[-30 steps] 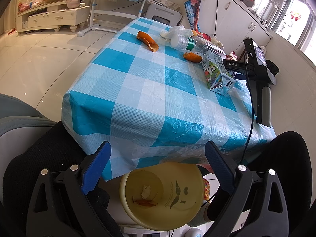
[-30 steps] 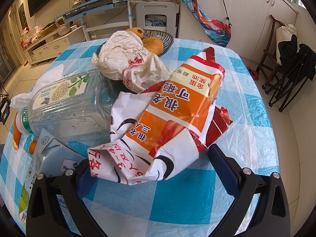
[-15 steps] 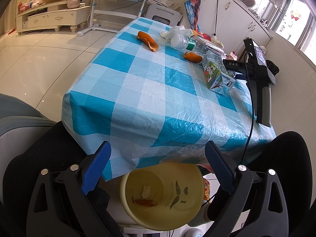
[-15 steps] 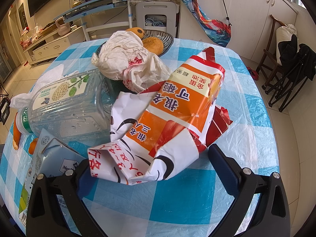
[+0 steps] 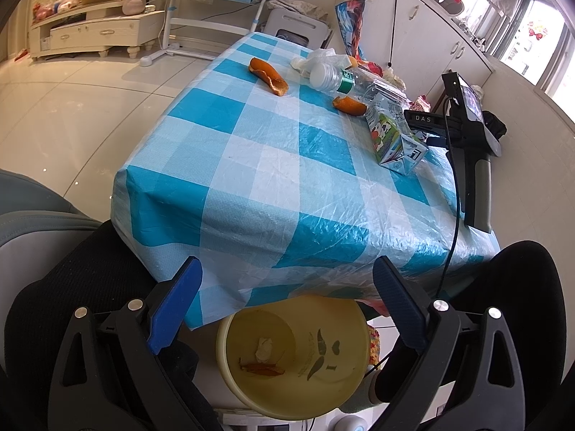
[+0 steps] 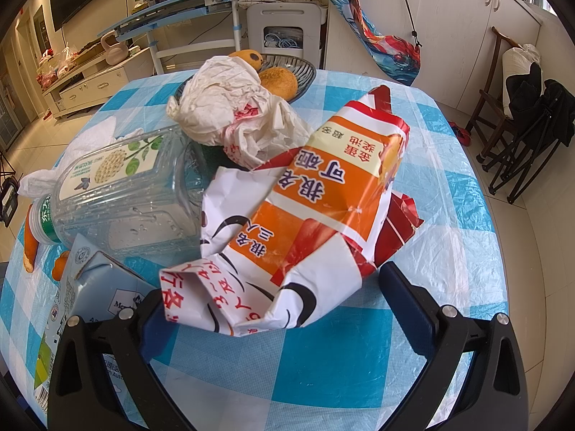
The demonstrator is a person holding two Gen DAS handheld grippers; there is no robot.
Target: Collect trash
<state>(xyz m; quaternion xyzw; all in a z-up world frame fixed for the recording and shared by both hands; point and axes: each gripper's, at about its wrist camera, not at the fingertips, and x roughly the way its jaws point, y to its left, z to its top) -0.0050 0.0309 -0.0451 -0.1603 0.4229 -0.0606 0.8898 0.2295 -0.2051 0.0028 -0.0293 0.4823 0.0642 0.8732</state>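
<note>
Nothing changed over the last second: both grippers motionless, so no trash collected meanwhile. Left gripper (image 5: 285, 305) tilted down, spread wide and empty, yellow bin (image 5: 293, 355) just beyond fingertips. Right gripper (image 6: 266, 303) pitched steeply, fingers apart, straddling orange snack wrapper (image 6: 305, 215); grip not yet closed, apparently.
</note>
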